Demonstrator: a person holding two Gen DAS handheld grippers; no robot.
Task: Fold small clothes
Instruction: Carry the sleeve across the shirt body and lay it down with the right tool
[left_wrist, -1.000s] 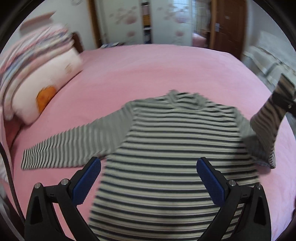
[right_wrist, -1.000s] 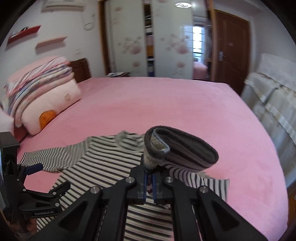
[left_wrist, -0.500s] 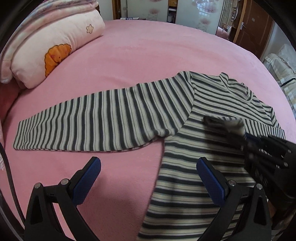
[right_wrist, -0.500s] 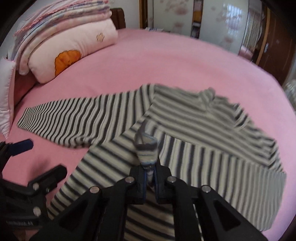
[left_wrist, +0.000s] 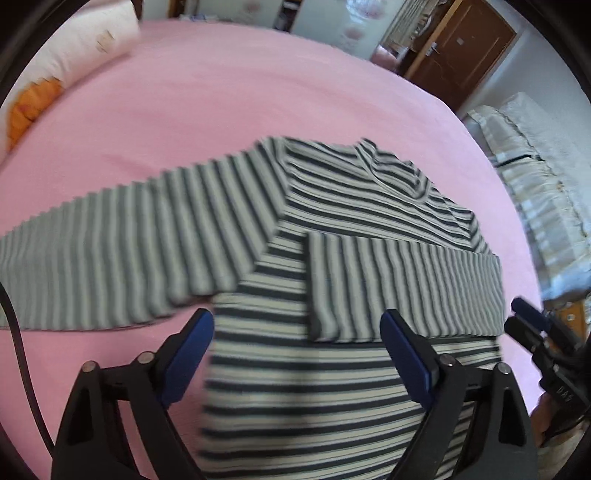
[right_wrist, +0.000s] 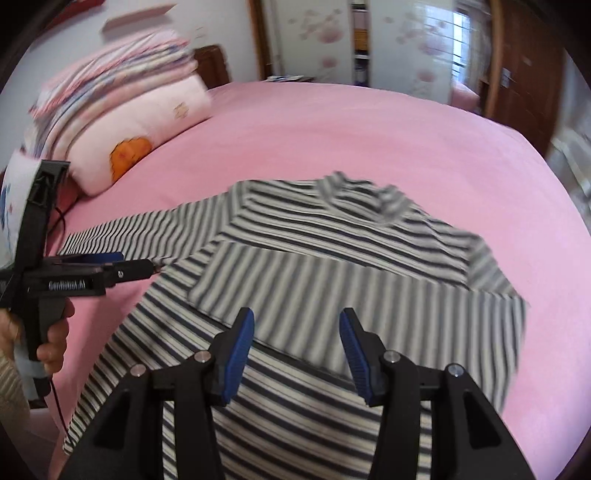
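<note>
Bedding stack (right_wrist: 110, 88): folded striped quilts over a pale pink pillow (right_wrist: 147, 125) with an orange motif, far left at the head of the bed.

Left gripper (left_wrist: 297, 363): blue-padded jaws apart, nothing between the pads; they have just been closing a little. It hovers over the shirt's lower body, near the left armpit. In the right wrist view the same tool (right_wrist: 110, 266) shows side-on at the left edge, gripped by a hand (right_wrist: 51, 332), its tips near the outstretched sleeve.

Pink bedspread (right_wrist: 332, 129): covers the whole bed, flat.

Striped shirt (right_wrist: 317, 229): grey and white, long-sleeved, lies flat at the middle of the bedspread, collar away from the cameras. Left sleeve (left_wrist: 110, 254) stretches straight out to the left. Right sleeve (right_wrist: 332, 291) is folded across the chest, cuff toward the left.

Right gripper (right_wrist: 297, 354): jaws apart and have just been opening; empty, above the folded sleeve.

Wardrobe doors (right_wrist: 310, 37): floral, at the back. Brown door (left_wrist: 461, 51) at right.
</note>
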